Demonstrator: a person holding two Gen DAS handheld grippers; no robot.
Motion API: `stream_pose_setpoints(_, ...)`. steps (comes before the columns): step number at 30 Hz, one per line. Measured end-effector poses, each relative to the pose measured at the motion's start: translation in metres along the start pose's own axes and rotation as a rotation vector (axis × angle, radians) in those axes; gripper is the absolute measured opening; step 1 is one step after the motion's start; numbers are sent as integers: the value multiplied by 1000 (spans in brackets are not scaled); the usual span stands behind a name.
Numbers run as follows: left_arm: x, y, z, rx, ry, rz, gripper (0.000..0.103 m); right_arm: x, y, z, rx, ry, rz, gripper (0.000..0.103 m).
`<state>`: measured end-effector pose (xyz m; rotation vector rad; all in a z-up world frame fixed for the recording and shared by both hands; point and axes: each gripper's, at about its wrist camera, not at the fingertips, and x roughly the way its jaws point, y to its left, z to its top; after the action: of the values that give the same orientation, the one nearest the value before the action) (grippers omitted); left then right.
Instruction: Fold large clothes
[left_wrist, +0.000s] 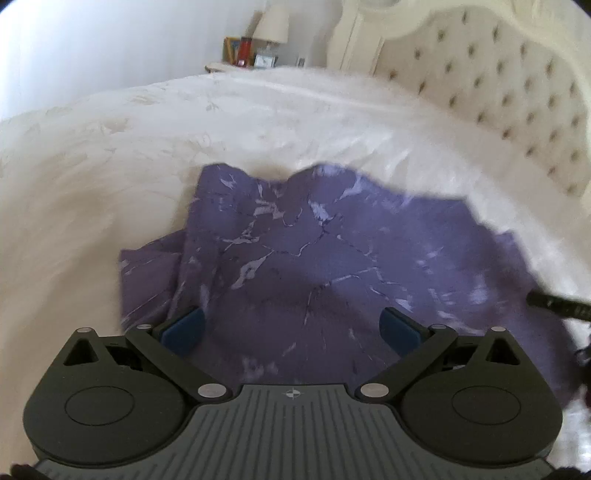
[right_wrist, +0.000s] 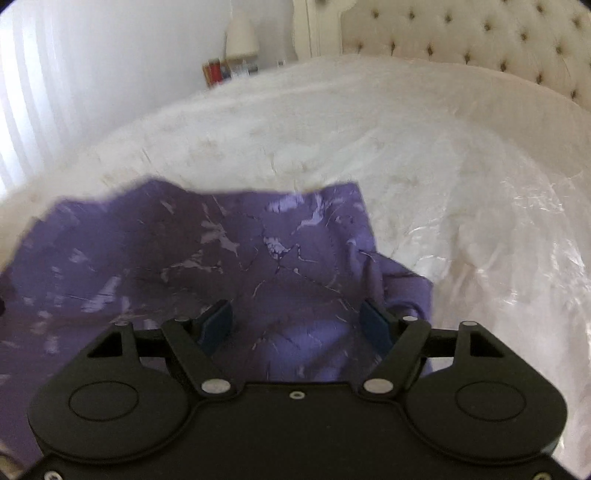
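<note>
left gripper (left_wrist: 291, 326) jaws wide, empty | right gripper (right_wrist: 297, 325) jaws wide, empty | both over purple garment (left_wrist: 314, 258) on bed (left_wrist: 147, 147)

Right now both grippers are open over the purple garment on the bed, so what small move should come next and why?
Probably lower both grippers and close on the near edge. The left gripper and right gripper have jaws wide apart, holding nothing, above the rumpled purple garment spread on the white bedcover. A fold needs both corners gripped first.

white bedspread (left_wrist: 258, 122), tufted headboard (left_wrist: 517, 92), bedside lamp (left_wrist: 271, 24)
</note>
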<state>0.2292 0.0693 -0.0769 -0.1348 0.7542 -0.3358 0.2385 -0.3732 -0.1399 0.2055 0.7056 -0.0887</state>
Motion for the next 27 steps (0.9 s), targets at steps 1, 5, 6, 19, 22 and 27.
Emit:
stream_pose_setpoints(1, -14, 7, -3, -33, -12, -33, 103, -8, -3, -2, 17, -17, 20, 80)
stream_pose_setpoints(5, -46, 25, -14, -165, -38, -109, 103, -60, -34, -23, 151, -49, 101, 90)
stream_pose_setpoints(6, -53, 30, -18, -194, -38, -125, 103, -72, -43, -33, 190, -45, 115, 93)
stream_pose_setpoints(19, -46, 50, -63, -329, 60, -188, 103, -79, -87, -89, 574, 28, 289, 102)
stream_pose_setpoints(22, -28, 50, -57, -359, 67, -200, 103, -66, -81, -85, 585, 33, 319, 103)
stream_pose_setpoints(27, 0, 52, -47, -401, 64, -218, 103, -41, -79, -86, 646, 35, 357, 103)
